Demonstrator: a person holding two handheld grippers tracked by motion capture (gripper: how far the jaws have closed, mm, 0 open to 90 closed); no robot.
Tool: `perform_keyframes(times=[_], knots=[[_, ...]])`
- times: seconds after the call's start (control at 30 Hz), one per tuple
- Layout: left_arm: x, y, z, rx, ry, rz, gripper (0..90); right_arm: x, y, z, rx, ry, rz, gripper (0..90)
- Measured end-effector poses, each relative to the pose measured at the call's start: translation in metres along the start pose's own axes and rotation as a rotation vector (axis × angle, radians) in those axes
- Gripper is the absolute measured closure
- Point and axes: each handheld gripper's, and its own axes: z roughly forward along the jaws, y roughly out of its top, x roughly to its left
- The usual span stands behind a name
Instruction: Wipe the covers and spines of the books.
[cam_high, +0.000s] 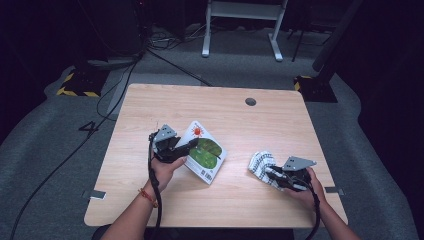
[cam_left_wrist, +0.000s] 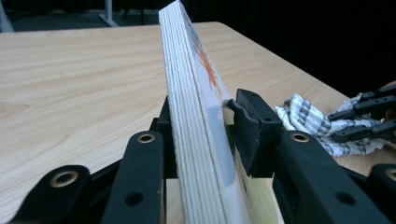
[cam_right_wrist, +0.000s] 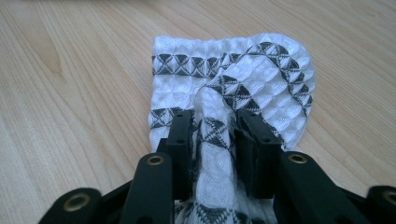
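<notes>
Gripping the book (cam_high: 202, 152) in the left tongs (cam_high: 176, 147), the cloth (cam_high: 261, 164) beside it is pinched by the right tongs (cam_high: 272, 172), likely for wiping next.

The book's (cam_left_wrist: 196, 140) lower part is cut off by the frame edge.

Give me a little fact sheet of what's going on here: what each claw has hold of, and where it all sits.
Left gripper: shut on the thin white picture book with a green and orange cover, clamped at its edge
Book pose: tilted, one edge raised off the table
Right gripper: shut on the white waffle cloth with black patterned bands, pinching a fold
Cloth position: bunched on the light wooden table, right of the book, apart from it
</notes>
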Motion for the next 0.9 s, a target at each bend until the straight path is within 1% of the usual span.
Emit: perform_keyframes(times=[0.03, 0.13, 0.17, 0.23, 0.27, 0.3, 0.37, 0.5, 0.57, 0.6, 0.63, 0.7, 0.8, 0.83, 0.9], knots=[[0.000, 0.000, 0.001, 0.006, 0.001, 0.003, 63.5, 0.000, 0.000, 0.000, 0.001, 0.002, 0.000, 67.7], [-0.001, -0.003, 0.007, 0.031, 0.003, -0.007, 61.1, 0.000, 0.000, 0.000, 0.001, 0.005, 0.000, 67.5], [-0.001, -0.003, 0.009, 0.039, 0.003, -0.003, 59.9, 0.000, 0.000, 0.000, 0.002, 0.008, 0.003, 67.3], [-0.002, -0.005, 0.013, 0.068, 0.020, 0.006, 57.0, -0.001, 0.000, 0.000, 0.003, 0.009, 0.003, 67.1], [-0.002, -0.005, 0.014, 0.074, 0.021, 0.006, 55.9, 0.000, 0.000, 0.000, 0.002, 0.009, 0.003, 67.0], [-0.002, -0.006, 0.016, 0.082, 0.035, 0.011, 54.8, 0.000, 0.000, 0.000, 0.003, 0.008, 0.001, 66.9], [-0.001, -0.008, 0.018, 0.091, 0.040, 0.006, 51.7, 0.000, 0.000, 0.000, 0.002, 0.009, 0.002, 66.6], [0.002, -0.008, 0.018, 0.118, 0.032, 0.005, 49.4, 0.000, 0.000, 0.000, 0.002, 0.014, 0.007, 66.2], [0.003, -0.006, 0.019, 0.154, 0.020, 0.035, 47.3, -0.001, 0.000, 0.000, 0.002, 0.015, 0.007, 65.9], [0.002, -0.006, 0.020, 0.183, 0.029, 0.060, 44.5, -0.001, 0.000, 0.000, 0.002, 0.016, 0.008, 65.8], [0.002, -0.005, 0.020, 0.200, 0.047, 0.090, 40.6, -0.001, 0.000, 0.000, 0.002, 0.017, 0.008, 65.5], [0.004, -0.005, 0.020, 0.213, 0.045, 0.098, 38.0, -0.001, -0.001, 0.000, 0.002, 0.018, 0.008, 65.4], [0.009, -0.007, 0.023, 0.246, 0.048, 0.088, 35.4, -0.001, -0.001, 0.000, 0.001, 0.018, 0.009, 65.2], [0.010, -0.008, 0.023, 0.252, 0.054, 0.090, 33.9, -0.001, 0.000, 0.000, 0.001, 0.019, 0.010, 64.7], [0.011, -0.009, 0.027, 0.313, 0.115, 0.101, 30.1, -0.001, 0.000, -0.001, 0.001, 0.018, 0.007, 63.8]])
